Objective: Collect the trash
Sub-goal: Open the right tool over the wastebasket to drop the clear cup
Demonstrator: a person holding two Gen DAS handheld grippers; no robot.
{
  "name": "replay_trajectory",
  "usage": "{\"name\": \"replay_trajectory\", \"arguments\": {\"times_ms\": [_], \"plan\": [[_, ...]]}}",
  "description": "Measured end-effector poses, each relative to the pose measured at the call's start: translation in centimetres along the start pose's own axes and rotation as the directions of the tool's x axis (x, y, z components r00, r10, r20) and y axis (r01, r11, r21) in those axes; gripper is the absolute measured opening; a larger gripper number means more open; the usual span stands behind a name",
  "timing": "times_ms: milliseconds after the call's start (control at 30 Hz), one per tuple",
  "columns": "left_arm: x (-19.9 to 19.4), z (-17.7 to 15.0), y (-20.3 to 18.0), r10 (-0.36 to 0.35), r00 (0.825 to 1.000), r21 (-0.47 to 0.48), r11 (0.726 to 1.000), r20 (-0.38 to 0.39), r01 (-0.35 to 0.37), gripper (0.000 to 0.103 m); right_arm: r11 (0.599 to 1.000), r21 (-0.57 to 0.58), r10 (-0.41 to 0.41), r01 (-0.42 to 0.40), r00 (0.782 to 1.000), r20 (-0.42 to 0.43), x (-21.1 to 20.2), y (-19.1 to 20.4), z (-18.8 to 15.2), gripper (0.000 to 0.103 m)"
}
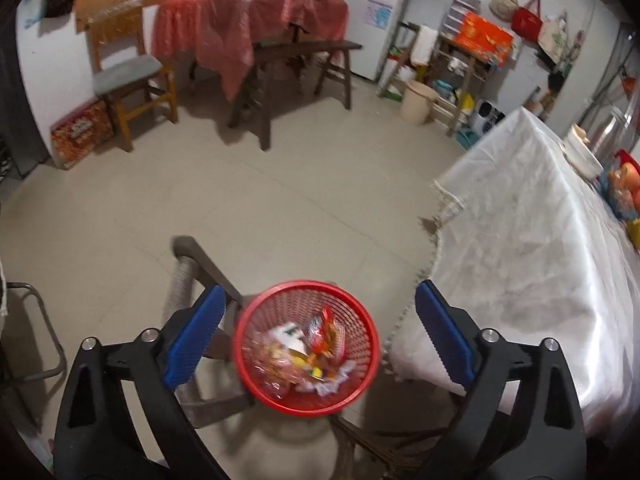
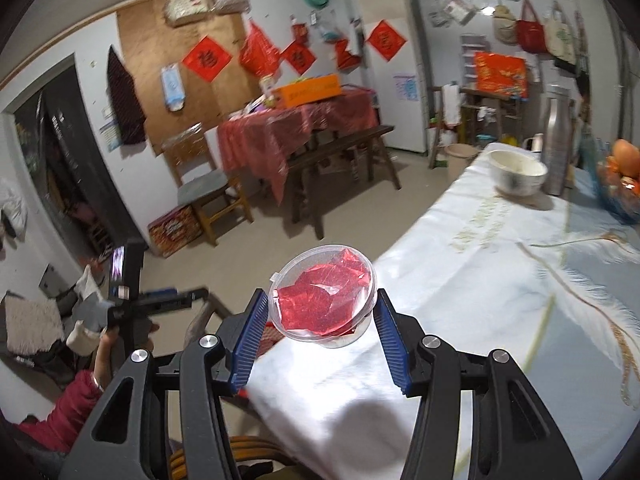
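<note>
One clear plastic container [image 2: 323, 295] holding crumpled red wrapper [image 2: 322, 298] sits clamped between the right gripper's [image 2: 320, 330] blue pads above the white-clothed table's [image 2: 460, 292] edge, while the left gripper [image 1: 318, 334] hangs wide open, empty, over the red wastebasket [image 1: 306, 348] on the floor.

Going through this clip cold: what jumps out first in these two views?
In the left wrist view, a red mesh basket full of wrappers and crumpled paper sits on the floor, framed by the wide-open left gripper, beside the white-clothed table. In the right wrist view, the right gripper holds a clear plastic container with red foil inside, over the table's near corner.
</note>
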State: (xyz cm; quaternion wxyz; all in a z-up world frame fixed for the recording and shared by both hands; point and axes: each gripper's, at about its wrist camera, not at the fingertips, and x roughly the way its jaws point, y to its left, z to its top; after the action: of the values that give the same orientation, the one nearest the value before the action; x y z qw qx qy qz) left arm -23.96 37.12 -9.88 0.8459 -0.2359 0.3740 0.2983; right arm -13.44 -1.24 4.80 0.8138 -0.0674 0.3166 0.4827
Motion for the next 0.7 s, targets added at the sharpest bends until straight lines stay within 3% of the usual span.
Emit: {"name": "replay_trajectory", "arguments": {"times_ms": [233,400,633,667,700], "plan": [[-2.1,1.7,3.2,0.046,0.998,-0.061,0.997,0.044,-0.043,0.095,0.990,-0.078,0.106,-0.114,0.990,-0.098,3.8,4.9,0.2,0.054],[-3.1,2.2,4.5,0.103,0.993,-0.067,0.993,0.059,-0.099,0.096,0.971,-0.140,0.169,-0.194,0.970,-0.178,6.9,9.3,0.5,0.054],[-4.6,2.5,7.0,0.129,0.988,-0.108,0.987,0.084,-0.120,0.096,0.951,-0.157,0.214,-0.266,0.934,-0.286,13.3,14.0,1.6,0.054],[-4.9,2.6,7.4,0.130,0.988,-0.118,0.986,0.087,-0.119,0.096,0.950,-0.157,0.217,-0.270,0.932,-0.290,14.1,14.4,1.8,0.056],[-5.1,2.7,7.8,0.130,0.988,-0.128,0.985,0.089,-0.118,0.096,0.947,-0.156,0.227,-0.282,0.927,-0.299,15.1,14.8,2.1,0.065]]}}
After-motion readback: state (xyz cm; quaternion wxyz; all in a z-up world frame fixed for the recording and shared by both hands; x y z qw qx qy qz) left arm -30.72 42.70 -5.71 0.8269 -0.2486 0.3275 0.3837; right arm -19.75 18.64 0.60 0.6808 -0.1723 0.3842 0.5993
